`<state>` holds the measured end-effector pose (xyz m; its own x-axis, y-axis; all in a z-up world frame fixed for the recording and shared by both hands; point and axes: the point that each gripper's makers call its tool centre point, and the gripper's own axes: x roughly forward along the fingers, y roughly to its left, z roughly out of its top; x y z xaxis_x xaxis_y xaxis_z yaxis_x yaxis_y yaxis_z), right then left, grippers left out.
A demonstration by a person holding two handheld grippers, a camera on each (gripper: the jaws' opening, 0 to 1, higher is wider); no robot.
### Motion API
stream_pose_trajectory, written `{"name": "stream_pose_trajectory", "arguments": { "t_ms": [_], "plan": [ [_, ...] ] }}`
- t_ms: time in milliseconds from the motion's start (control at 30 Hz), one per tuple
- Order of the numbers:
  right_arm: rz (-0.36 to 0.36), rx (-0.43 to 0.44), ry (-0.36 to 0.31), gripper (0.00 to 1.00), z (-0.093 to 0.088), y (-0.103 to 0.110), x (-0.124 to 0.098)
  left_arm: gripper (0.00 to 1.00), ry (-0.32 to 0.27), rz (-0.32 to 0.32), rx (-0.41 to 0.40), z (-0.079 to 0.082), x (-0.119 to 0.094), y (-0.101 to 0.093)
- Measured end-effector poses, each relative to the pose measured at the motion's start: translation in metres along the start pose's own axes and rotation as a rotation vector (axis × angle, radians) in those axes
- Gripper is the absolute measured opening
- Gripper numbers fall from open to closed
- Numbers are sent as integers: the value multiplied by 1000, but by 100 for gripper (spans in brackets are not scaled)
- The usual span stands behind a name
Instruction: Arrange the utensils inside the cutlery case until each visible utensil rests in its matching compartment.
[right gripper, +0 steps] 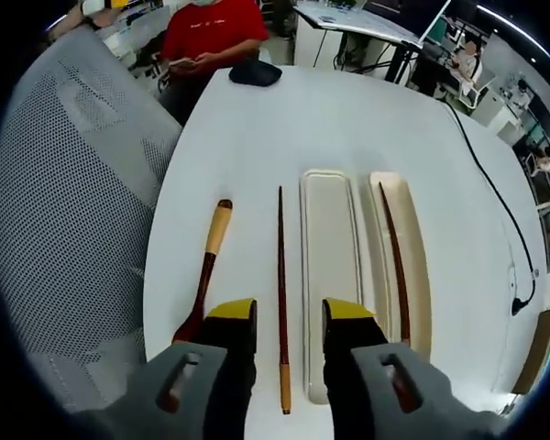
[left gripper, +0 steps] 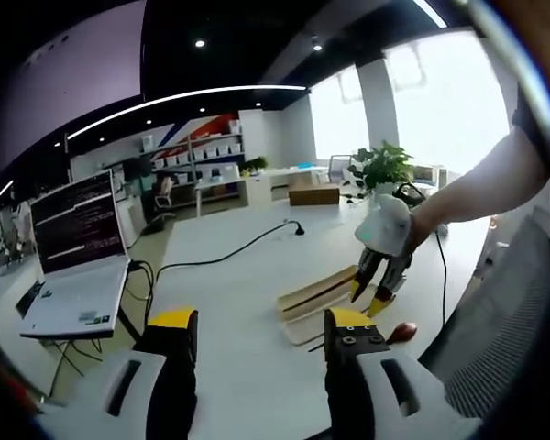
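Note:
On the white table (right gripper: 257, 137) lies a cream cutlery case (right gripper: 330, 266) with two long compartments. One dark chopstick (right gripper: 394, 257) rests in the right compartment. A second chopstick (right gripper: 280, 293) lies on the table left of the case, with a light-handled spoon (right gripper: 206, 270) further left. My right gripper (right gripper: 289, 316) is open above the near end of the loose chopstick, one jaw on each side of it. From the left gripper view, the right gripper (left gripper: 368, 298) hovers over the case (left gripper: 316, 295). My left gripper (left gripper: 261, 325) is open and holds nothing.
A mesh chair back (right gripper: 73, 211) stands along the table's left edge. A person in a red shirt (right gripper: 211, 27) sits at the far end by a black object (right gripper: 255, 73). An open laptop (left gripper: 78, 266) and a black cable (left gripper: 229, 252) are on the left.

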<state>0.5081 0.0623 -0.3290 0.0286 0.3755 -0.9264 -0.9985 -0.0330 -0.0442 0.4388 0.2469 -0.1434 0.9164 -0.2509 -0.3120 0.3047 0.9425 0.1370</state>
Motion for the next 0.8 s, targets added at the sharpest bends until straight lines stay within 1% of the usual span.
{"name": "stream_pose_trajectory", "arguments": {
  "t_ms": [133, 200, 267, 367, 567, 667, 800],
  "plan": [
    [3, -15, 18, 20, -1, 2, 4, 56, 14, -3, 3, -3, 0, 0],
    [11, -17, 23, 20, -1, 3, 6, 56, 11, -2, 1, -2, 0, 0],
    [3, -25, 33, 20, -1, 1, 9, 56, 17, -4, 4, -3, 0, -1],
    [17, -14, 32, 20, 1, 3, 12, 56, -6, -8, 5, 2, -1, -2],
    [54, -11, 59, 17, -3, 10, 22, 55, 14, -10, 15, -2, 0, -2],
    [51, -12, 86, 16, -7, 8, 24, 55, 21, -10, 15, -3, 1, -2],
    [57, 0, 81, 15, -6, 8, 25, 55, 27, -11, 15, -4, 1, -2]
  ]
}}
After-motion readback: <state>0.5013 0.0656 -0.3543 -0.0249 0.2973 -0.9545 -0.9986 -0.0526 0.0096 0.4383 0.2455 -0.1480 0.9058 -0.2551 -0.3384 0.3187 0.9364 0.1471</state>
